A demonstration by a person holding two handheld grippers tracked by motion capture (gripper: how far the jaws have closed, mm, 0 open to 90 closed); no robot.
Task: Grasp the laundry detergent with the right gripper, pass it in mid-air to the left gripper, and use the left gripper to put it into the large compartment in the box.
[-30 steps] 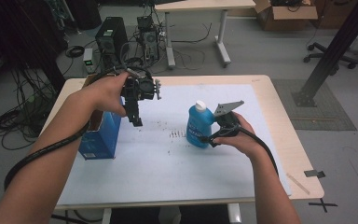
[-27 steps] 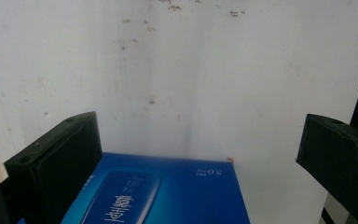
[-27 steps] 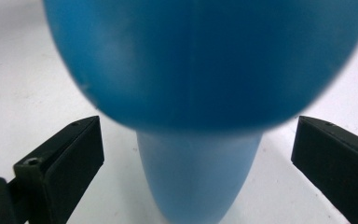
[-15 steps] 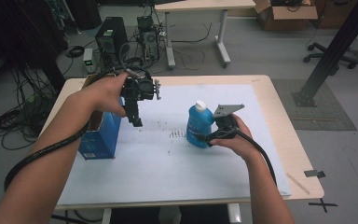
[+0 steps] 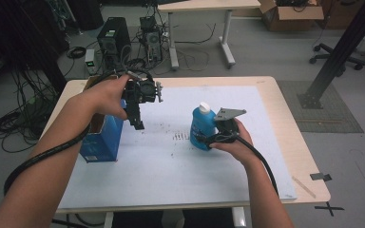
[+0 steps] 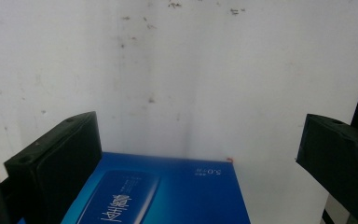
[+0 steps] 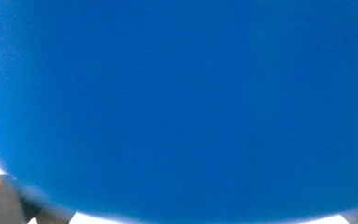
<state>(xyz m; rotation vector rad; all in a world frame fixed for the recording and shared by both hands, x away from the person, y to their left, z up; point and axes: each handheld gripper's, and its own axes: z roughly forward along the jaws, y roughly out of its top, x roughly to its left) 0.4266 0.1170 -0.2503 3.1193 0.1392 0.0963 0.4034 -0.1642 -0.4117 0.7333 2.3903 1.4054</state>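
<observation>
Bottle [image 5: 202,127] first, since that's what the whole job hangs on: it's a blue plastic one with a white cap, standing upright near the middle of the white sheet covering the table [image 5: 285,156], and the right gripper [image 5: 208,137] is pressed up against its lower body from the right side. In the right gripper view the blue wall of it takes up nearly everything, so it's about as close as it gets, but honestly I can't tell from any shot whether those jaws are actually clamped on it or just hugging it. Next size down is the blue box [image 5: 102,137], standing open-topped at the left edge of the sheet, well apart from the bottle. The left gripper [image 5: 138,124] hangs above the box's right side with its jaws spread wide and nothing between them. My guess is the bottle is headed for that box. If so, I'd grab low and square on the body so it doesn't tip, keep it upright on the lift, and use the left gripper to steady the box wall so it doesn't skid on that sheet.
</observation>
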